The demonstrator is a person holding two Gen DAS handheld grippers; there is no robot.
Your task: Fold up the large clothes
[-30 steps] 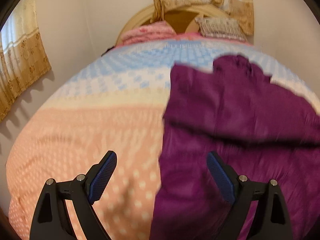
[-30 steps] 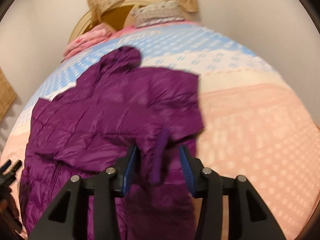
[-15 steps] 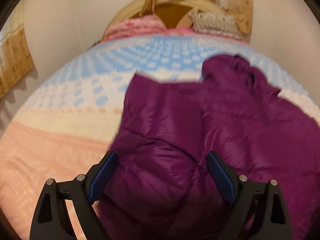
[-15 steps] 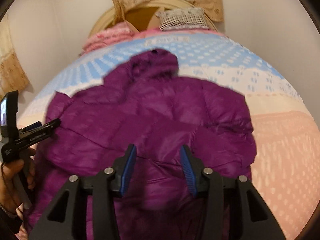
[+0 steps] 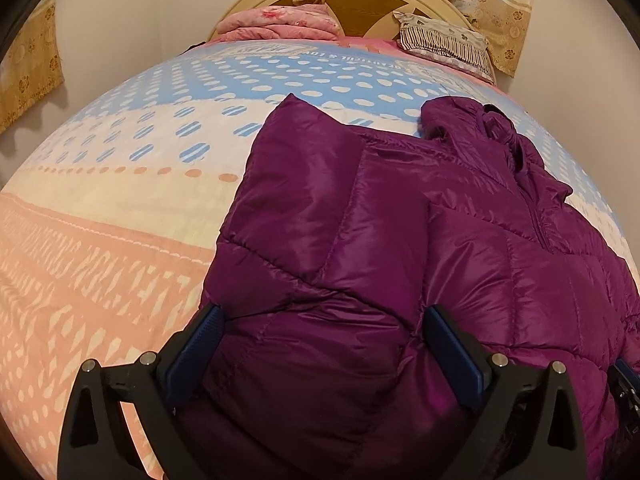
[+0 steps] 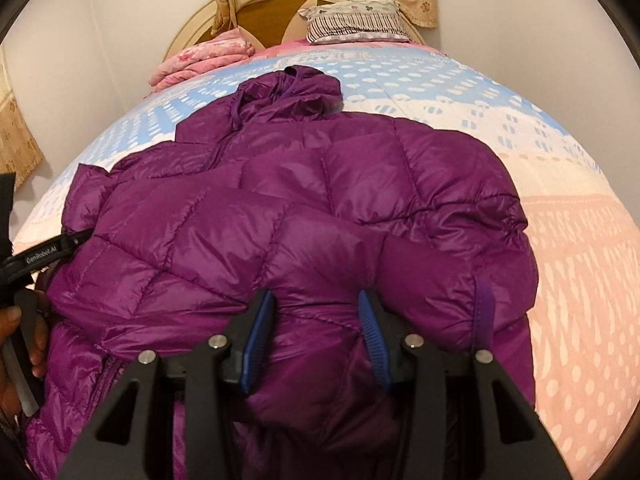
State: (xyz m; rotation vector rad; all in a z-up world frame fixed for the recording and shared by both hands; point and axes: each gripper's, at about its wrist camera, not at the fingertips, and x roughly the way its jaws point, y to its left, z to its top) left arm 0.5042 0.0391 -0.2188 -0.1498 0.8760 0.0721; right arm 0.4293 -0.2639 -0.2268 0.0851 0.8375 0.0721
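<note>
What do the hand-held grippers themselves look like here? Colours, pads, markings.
Both are matte black plastic with triangular cut-outs and silver pivot bolts. The left hand-held gripper and the right hand-held gripper carry ribbed blue pads on their fingers. Seen from the right wrist view, the left unit bears white "GenRobot.AI" lettering. A bare hand shows; no cables visible.

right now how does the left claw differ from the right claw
The left claw gapes wide over the purple jacket's left edge, with bedspread beside one finger. The right claw is open more narrowly, over the jacket's middle, near the folded sleeve. Both have blue pads and black frames; neither visibly pinches fabric.
</note>
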